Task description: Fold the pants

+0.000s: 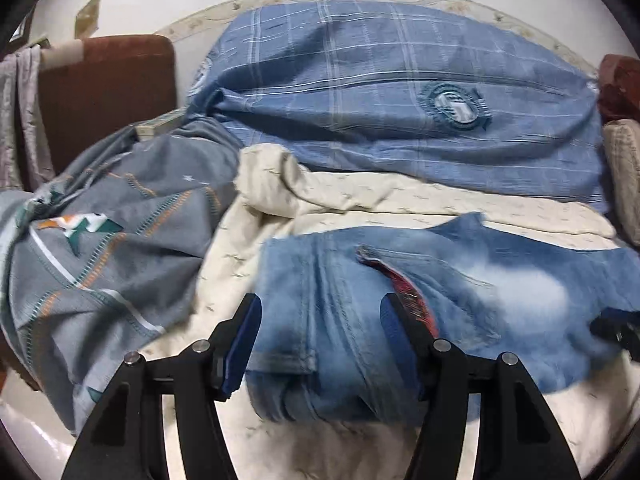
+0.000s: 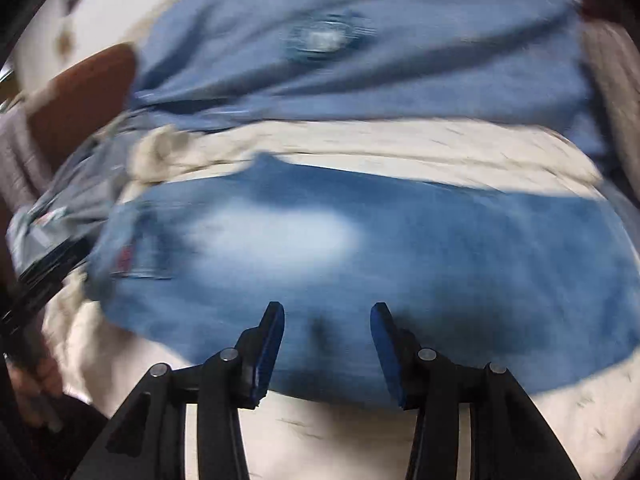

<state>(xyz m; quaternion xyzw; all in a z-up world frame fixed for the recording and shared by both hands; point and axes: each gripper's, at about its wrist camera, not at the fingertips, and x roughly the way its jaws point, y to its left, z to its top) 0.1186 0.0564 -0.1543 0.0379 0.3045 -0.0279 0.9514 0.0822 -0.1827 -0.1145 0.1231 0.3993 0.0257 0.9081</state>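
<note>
jeans (image 1: 400,312) lie flat on the cream sheet (image 1: 248,264) near the bed's front edge, waist end under the left gripper (image 1: 320,344), a red-lined pocket flap turned out. left fingers stand apart, straddling the folded waist, pads not pressing. right gripper (image 2: 327,354) hovers over the leg part, fingers apart, nothing between them; that view is smeared, so contact with the denim is probably absent but unsure.

risks:
- a pinch may catch the sheet with the denim and drag both.
- grabbing one layer only would skew the fold.
- the grey quilt (image 1: 100,248) at the left edge could snag.
</note>
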